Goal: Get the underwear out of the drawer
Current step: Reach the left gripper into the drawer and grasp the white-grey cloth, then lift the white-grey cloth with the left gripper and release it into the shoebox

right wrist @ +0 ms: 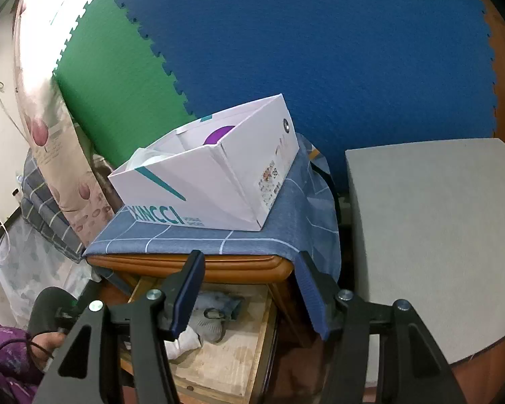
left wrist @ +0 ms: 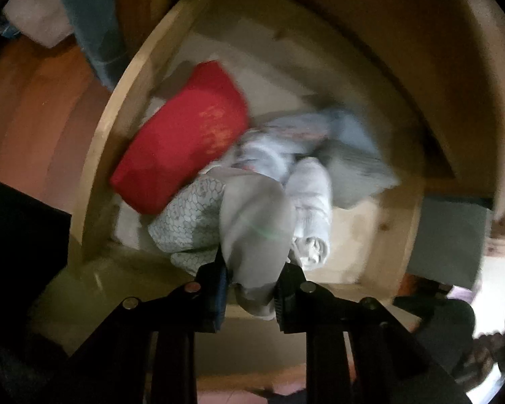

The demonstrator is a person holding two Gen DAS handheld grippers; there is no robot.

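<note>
Underwear (left wrist: 256, 232), pale grey and crumpled, pinched in left gripper (left wrist: 250, 289); right gripper (right wrist: 249, 296) released.

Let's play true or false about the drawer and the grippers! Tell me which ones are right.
1. The left gripper pinches a pale grey cloth. True.
2. A red folded cloth lies in the wooden drawer. True.
3. The right gripper holds a sock. False: it is open and holds nothing.
4. The white cardboard box sits on the bare floor. False: it sits on a blue checked cloth.
</note>
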